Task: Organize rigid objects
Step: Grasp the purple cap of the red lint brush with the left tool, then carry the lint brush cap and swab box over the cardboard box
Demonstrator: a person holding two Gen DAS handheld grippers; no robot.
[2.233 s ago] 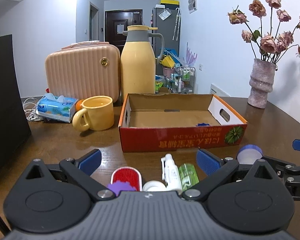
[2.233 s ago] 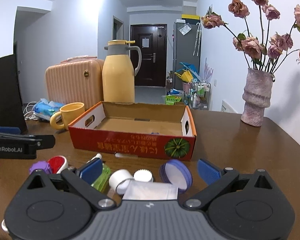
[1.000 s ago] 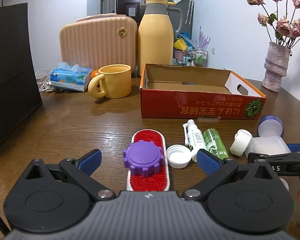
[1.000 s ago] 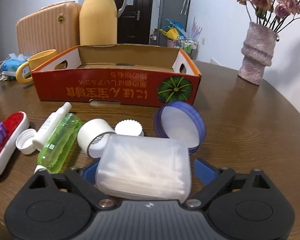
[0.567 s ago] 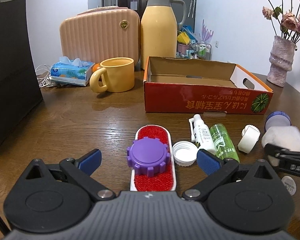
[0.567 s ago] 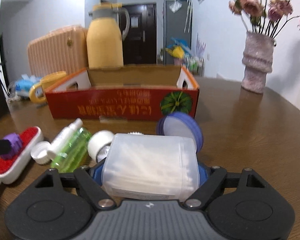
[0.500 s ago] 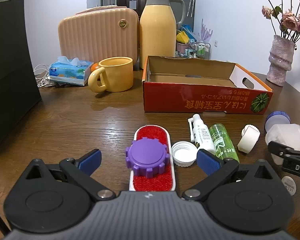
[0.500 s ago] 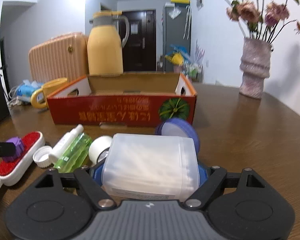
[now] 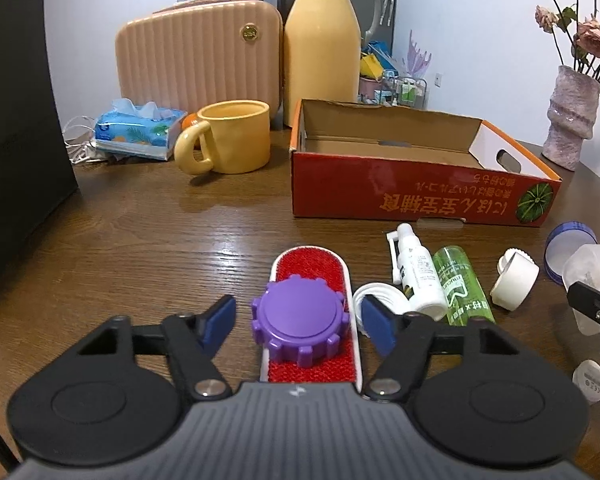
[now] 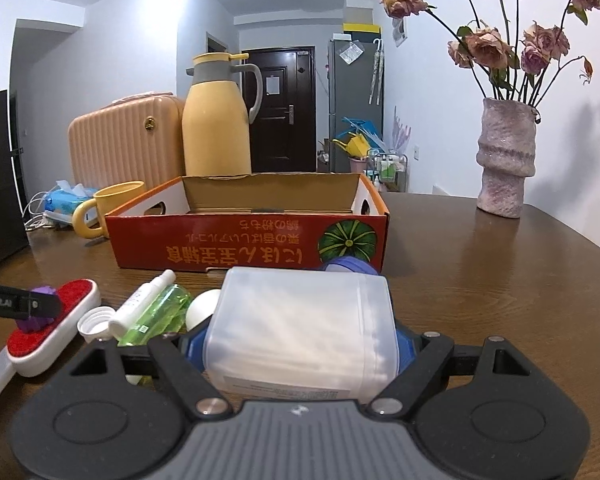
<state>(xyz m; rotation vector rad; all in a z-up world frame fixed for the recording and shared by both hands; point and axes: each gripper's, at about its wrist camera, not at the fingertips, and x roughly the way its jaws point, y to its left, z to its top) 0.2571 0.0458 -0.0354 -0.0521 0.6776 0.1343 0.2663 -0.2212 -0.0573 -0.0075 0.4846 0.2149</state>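
A dark wooden table point(image 9: 148, 240) fills both views, with a hallway and dark door behind. The left gripper point(image 9: 300, 320) has just been closing its jaws around the purple toothed cap point(image 9: 300, 322), which sits on the red brush point(image 9: 308, 268); the blue pads flank the cap with slim gaps on either side, so they are not yet pressing on it. The right gripper point(image 10: 300, 340) is clamped on the frosted plastic box point(image 10: 300, 320), held above the table in front of the orange cardboard tray point(image 10: 248, 248). Just right of the left jaws lie a white screw cap point(image 9: 374, 294), a white spray bottle point(image 9: 414, 274), a green bottle point(image 9: 462, 284) and a white roll point(image 9: 514, 280), packed close together. The likely trouble: the left gripper's right pad sits over the white screw cap and may snag or flick it while closing, and the purple cap, only resting on bristles, could tilt or drag the brush along when lifted. The frosted box is wide, so a skewed grip might let it slip. The tray's near wall must be cleared before lowering; its floor looks mostly bare. Open table lies to the left, short of the yellow mug point(image 9: 232, 136).
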